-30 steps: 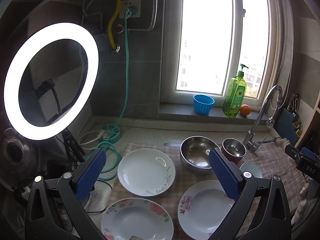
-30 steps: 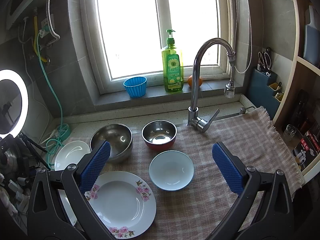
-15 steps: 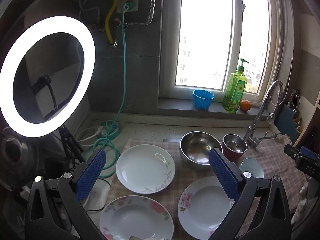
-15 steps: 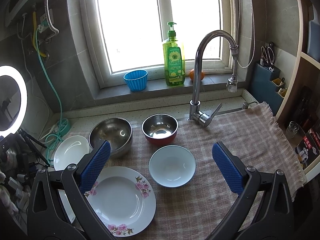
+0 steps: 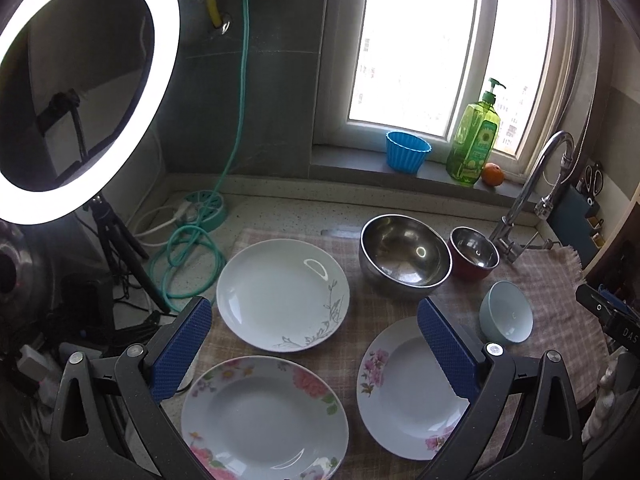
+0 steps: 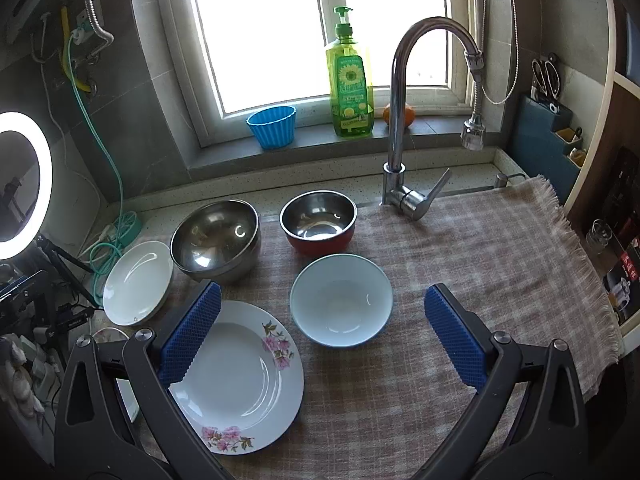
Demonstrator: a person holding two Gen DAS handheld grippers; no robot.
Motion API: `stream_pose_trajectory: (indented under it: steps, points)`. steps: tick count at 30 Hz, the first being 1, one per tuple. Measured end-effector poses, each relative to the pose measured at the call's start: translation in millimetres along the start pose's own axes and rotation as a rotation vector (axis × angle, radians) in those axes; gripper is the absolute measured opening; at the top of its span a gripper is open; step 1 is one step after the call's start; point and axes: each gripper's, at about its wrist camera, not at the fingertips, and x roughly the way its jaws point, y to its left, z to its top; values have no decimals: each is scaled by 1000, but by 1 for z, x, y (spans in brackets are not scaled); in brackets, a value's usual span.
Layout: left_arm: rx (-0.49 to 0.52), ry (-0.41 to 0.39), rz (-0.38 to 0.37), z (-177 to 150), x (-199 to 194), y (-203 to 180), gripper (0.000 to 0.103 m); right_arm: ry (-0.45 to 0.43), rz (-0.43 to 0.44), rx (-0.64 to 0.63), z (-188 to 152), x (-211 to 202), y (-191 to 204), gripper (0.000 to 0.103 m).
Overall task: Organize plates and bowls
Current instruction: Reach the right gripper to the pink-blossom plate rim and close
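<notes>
Since everything lies spread on the checked cloth with nothing stacked yet, read the row from your left: the white plate with a grey sprig sits at the far left, the plate with big pink blooms nearest you in front of it, then the plate with small pink flowers, all glazed ceramic, so judge them stiff, slick and quick to chip. Take a plate by its raised rim, one pad above and one below, because the flat well gives nothing to pinch. Behind them the large steel bowl and the red-sided steel bowl should be light and tough, yet smooth metal may slide in the pads; grip the wall just under the lip. Rightmost, the pale blue bowl looks ceramic and wants the same rim hold. Your left gripper hangs above the plates with fingers wide apart and empty; your right gripper hangs likewise spread and empty, framing the pale blue bowl. Only the left view shows the big-bloom plate whole; only the right view shows the bare cloth beyond the tap, likely room for stacks.
</notes>
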Motion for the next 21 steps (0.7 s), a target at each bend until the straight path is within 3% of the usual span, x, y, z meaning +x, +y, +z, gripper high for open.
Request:
stream_pose_trajectory:
  steps: [5,10,15,21]
  points:
    - [-13,91,-41,-11,22,2,91,71,15,22,-16,14,-14,101]
    - [-10,190,-93,-25,44,-1,75,149,46,51,-33,31,-27,85]
    - [3,291,-155,-35,68,-8,50,261,122,87,-55,55,-32,66]
    - [-18,403,-232,-47,95,-14,34,380,215,165,-77,85,-36,50]
